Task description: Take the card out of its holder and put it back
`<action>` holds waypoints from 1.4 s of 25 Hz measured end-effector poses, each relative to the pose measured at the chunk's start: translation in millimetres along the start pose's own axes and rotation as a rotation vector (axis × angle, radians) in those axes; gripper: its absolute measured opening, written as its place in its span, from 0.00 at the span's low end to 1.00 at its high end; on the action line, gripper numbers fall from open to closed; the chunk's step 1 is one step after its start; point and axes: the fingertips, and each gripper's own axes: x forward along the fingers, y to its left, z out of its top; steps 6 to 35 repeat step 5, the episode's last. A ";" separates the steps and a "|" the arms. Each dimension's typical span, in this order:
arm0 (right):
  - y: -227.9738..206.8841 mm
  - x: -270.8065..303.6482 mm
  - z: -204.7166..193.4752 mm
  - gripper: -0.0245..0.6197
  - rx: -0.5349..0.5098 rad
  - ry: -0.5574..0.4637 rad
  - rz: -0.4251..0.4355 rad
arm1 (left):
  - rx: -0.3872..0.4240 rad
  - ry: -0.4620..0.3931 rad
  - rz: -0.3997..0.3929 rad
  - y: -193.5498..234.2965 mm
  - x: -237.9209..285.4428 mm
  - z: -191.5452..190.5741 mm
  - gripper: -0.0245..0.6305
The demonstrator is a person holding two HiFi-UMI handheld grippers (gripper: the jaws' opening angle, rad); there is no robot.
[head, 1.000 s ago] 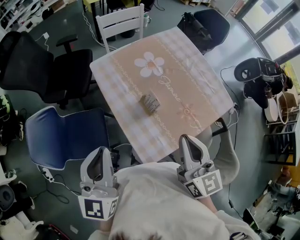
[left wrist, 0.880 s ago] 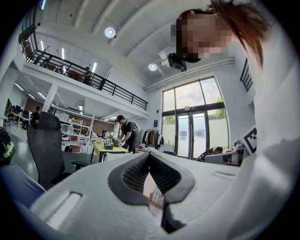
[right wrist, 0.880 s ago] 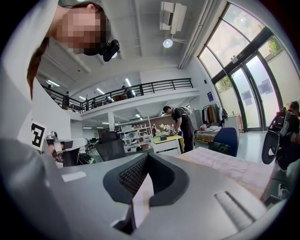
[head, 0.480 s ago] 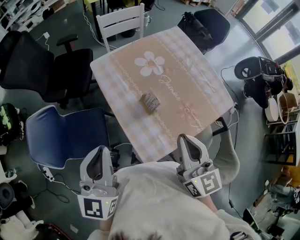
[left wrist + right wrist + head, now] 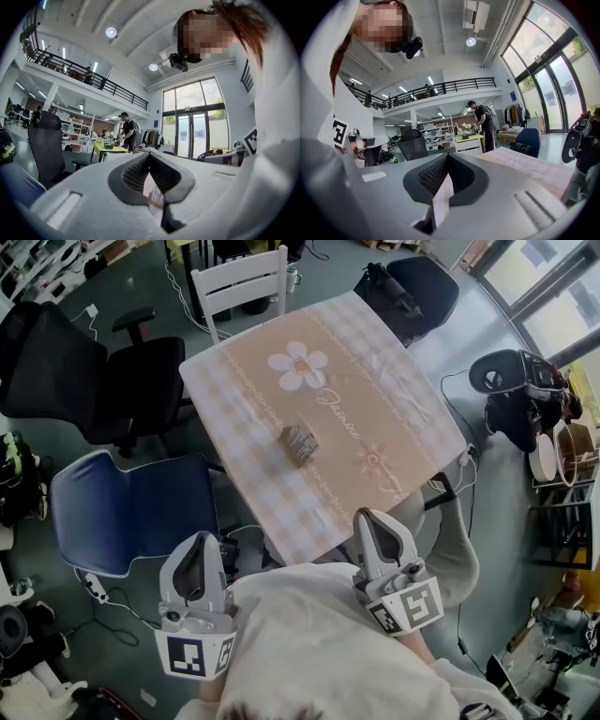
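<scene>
One small grey card holder (image 5: 300,442) is seen at the middle of the frame, on a peach checked tablecloth (image 5: 375,399) printed with a white flower. Well apart from it, at the lower edge, the white left gripper (image 5: 201,542) and right gripper (image 5: 369,519) are held with jaws pressed together, nothing between them.

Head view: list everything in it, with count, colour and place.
table: one, peach checked cloth with a white flower, centre
card holder: one, greyish, middle of the table
white chair: one, white, far side of the table
black office chair: one, black, left
black chair: one, black, top right
blue chair: one, blue, lower left
left hand-held gripper: one, grey, shut, bottom left
right hand-held gripper: one, grey, shut, table's near edge
</scene>
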 end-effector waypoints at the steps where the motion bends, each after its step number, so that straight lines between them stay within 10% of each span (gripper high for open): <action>1: 0.6 -0.4 -0.3 0.04 -0.001 0.001 0.000 | -0.001 0.000 0.000 -0.1 -0.5 -0.1 0.04; 35: 2.8 -3.5 -1.0 0.04 -0.005 0.005 0.001 | -0.002 0.001 -0.001 -1.5 -3.1 0.2 0.04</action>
